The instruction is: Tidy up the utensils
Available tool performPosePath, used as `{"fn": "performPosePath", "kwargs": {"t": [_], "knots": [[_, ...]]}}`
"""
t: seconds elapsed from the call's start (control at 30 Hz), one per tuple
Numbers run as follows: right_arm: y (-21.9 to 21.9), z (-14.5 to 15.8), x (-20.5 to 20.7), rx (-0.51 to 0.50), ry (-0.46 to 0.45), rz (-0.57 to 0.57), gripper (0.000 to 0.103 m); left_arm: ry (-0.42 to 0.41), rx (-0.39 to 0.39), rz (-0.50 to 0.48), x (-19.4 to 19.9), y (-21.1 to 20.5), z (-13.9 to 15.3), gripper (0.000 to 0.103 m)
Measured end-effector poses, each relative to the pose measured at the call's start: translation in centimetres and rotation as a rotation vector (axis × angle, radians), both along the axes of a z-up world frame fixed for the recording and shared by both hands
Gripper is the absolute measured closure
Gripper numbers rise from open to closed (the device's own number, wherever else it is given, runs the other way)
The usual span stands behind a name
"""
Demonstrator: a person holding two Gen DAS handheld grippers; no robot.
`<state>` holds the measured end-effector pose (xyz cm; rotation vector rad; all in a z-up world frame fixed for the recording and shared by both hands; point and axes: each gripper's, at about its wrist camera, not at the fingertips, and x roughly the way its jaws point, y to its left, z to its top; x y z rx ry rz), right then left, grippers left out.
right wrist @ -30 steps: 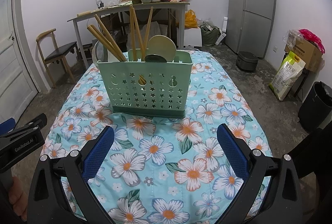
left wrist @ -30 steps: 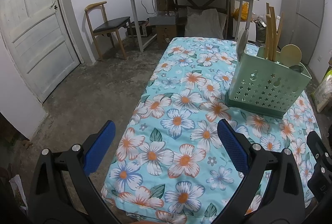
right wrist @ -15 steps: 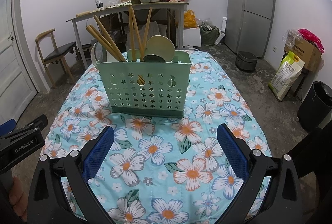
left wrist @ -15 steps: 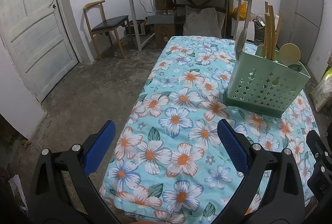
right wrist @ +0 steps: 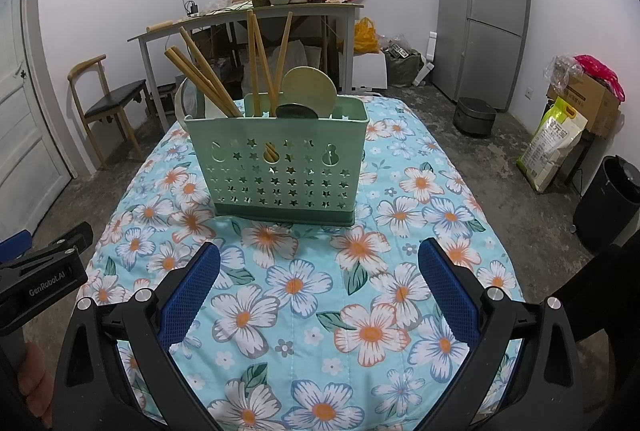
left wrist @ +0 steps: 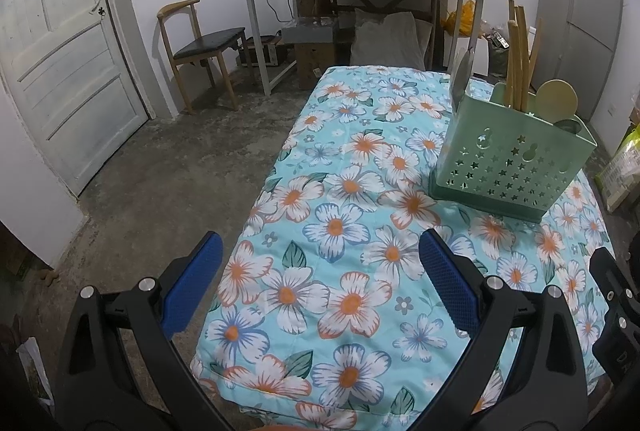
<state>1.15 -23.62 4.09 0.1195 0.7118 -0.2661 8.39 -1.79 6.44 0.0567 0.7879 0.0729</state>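
A green perforated utensil holder (right wrist: pixel 280 175) stands upright on the floral tablecloth (right wrist: pixel 304 295); it also shows at the right in the left wrist view (left wrist: pixel 508 167). Wooden chopsticks (right wrist: pixel 208 79) and round-headed spoons (right wrist: pixel 308 91) stand in it. My right gripper (right wrist: pixel 318 295) is open and empty, low over the cloth in front of the holder. My left gripper (left wrist: pixel 320 283) is open and empty over the table's near left edge, well left of the holder.
A wooden chair (left wrist: pixel 200 47) and white door (left wrist: pixel 60 63) stand at the left. A cluttered desk (right wrist: pixel 256 15) is behind the table. A grey fridge (right wrist: pixel 480 15), a rice cooker (right wrist: pixel 476 115), bags and a black bin (right wrist: pixel 608 207) are on the right.
Both grippers have drawn back slightly from the holder, which sits a little farther off in both views. Both stay open and empty.
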Motion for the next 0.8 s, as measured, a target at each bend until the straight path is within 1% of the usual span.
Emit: {"fn": "performPosePath", "kwargs": {"t": [0.8], "knots": [[0.2, -0.27, -0.01, -0.001, 0.006, 0.0, 0.007, 0.01, -0.008, -0.012, -0.01, -0.13, -0.47, 0.008]]}}
